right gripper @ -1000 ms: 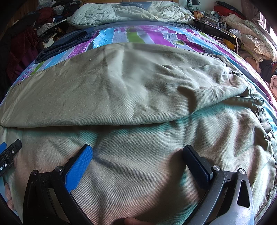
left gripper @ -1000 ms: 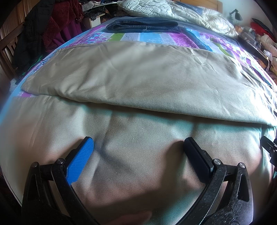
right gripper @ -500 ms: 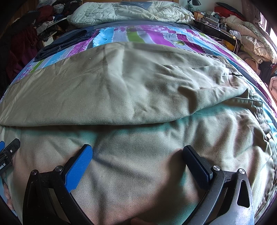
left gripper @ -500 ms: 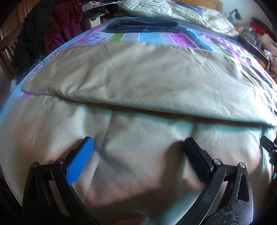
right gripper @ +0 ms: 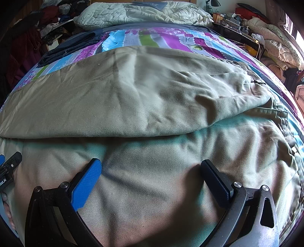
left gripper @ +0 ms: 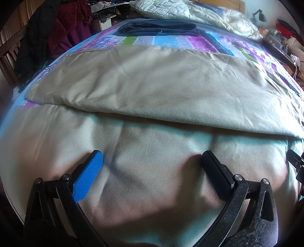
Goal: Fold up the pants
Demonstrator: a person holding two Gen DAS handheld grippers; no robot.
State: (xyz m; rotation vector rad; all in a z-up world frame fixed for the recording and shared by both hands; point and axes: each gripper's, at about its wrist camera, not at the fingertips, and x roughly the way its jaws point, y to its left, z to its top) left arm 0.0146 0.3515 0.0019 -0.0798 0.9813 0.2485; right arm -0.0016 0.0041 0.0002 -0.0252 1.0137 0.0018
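Observation:
Beige pants (left gripper: 152, 85) lie sideways across the bed, one leg nearer me and the other leg (right gripper: 123, 98) overlapping its far edge. The waistband (right gripper: 285, 121) with its button shows at the right in the right wrist view. My left gripper (left gripper: 152, 161) is open, both fingers resting on the near leg's cloth. My right gripper (right gripper: 152, 169) is open too, pressed on the same leg closer to the waist. Each gripper shows at the edge of the other's view: the right gripper (left gripper: 296, 165) and the left gripper (right gripper: 9, 167). Nothing is pinched between the fingers.
A striped purple, blue and green bedspread (left gripper: 171, 39) covers the bed. Folded dark jeans (left gripper: 157, 28) and a white quilt (left gripper: 190, 11) lie at the far end. Hanging clothes (left gripper: 62, 28) crowd the left side, and a cluttered table (right gripper: 237, 20) and bedding stand at the right.
Almost nothing has changed. The right wrist view has shifted very slightly, and both grippers stay open on the near leg.

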